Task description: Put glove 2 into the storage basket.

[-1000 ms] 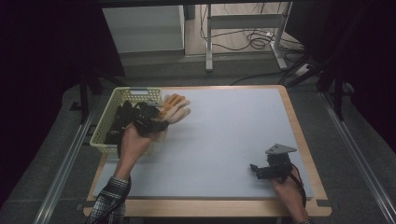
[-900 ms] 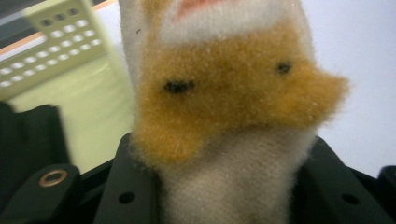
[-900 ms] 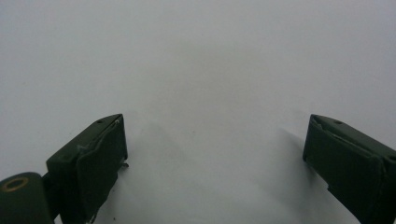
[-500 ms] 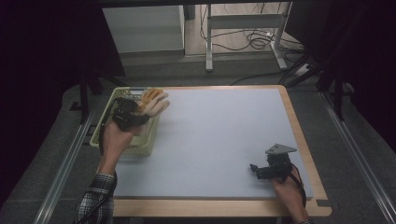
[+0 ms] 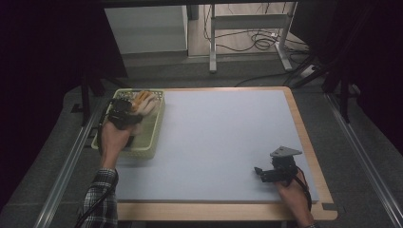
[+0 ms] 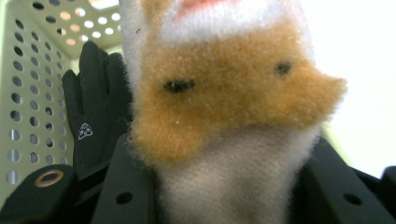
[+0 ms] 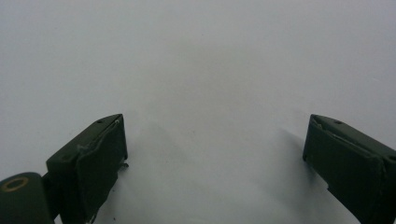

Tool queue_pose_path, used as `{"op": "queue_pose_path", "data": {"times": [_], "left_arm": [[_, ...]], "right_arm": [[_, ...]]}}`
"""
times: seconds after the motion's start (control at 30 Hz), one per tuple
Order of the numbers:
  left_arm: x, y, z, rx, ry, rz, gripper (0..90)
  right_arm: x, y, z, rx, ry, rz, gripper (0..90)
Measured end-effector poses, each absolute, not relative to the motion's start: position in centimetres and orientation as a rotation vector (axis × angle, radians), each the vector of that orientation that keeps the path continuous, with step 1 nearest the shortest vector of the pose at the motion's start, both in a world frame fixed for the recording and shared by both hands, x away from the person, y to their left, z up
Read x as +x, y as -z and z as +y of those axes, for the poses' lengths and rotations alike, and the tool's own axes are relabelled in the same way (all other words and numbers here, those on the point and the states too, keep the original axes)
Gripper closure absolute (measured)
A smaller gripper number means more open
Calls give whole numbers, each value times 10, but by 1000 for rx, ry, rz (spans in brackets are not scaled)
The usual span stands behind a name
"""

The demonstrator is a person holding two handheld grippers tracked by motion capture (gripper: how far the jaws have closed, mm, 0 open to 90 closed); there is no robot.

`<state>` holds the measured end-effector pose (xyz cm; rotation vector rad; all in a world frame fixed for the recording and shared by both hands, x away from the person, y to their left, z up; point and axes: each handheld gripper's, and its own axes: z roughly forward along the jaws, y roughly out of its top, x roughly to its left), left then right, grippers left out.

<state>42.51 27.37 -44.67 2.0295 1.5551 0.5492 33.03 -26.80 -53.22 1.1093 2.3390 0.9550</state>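
1. Glove (image 6: pixel 224 116), fuzzy orange-and-white, sits clamped in left gripper (image 5: pixel 127 113); jaws pinch its white cuff end, orange part hangs out front over basket (image 5: pixel 154 137).
2. Left gripper view: black glove (image 6: pixel 95 121) already lies inside basket, against the perforated wall; fuzzy glove hangs just beside it.
3. Basket sits at far-left corner of counter (image 5: pixel 223 142); left hand (image 5: pixel 114 140) is above its middle.
4. Right gripper (image 5: pixel 263 174) rests near counter's front-right edge, jaws wide apart, nothing between them; well apart from the basket.
5. Likely step: drop fuzzy glove into basket.
6. Risk: glove is limp and long; release with its front end over the right rim and it drapes across the edge or slides onto counter.
7. Risk: pile fabric may snag on a jaw pad at release; glove then lifts back out with the gripper.
8. Risk: basket is light plastic; a gripper coming down too low could nudge it toward the counter edge.
9. Depth inside basket can't be judged from these views.
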Motion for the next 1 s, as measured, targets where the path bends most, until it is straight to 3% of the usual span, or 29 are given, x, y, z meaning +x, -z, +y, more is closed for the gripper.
{"op": "queue_pose_path", "data": {"times": [0.3, 0.67, 0.8, 1.0], "left_arm": [[451, 474, 273, 2094, -510, 1658, 575], [475, 503, 244, 2240, -393, 1649, 533], [481, 510, 245, 2255, -343, 1687, 439], [480, 511, 255, 2249, -299, 1752, 227]], "right_arm": [[330, 532, -268, 1106, -956, 2339, 60], [330, 532, -268, 1105, -957, 2340, 61], [330, 532, -268, 1105, -958, 2341, 62], [330, 532, -268, 1104, -959, 2341, 62]]}}
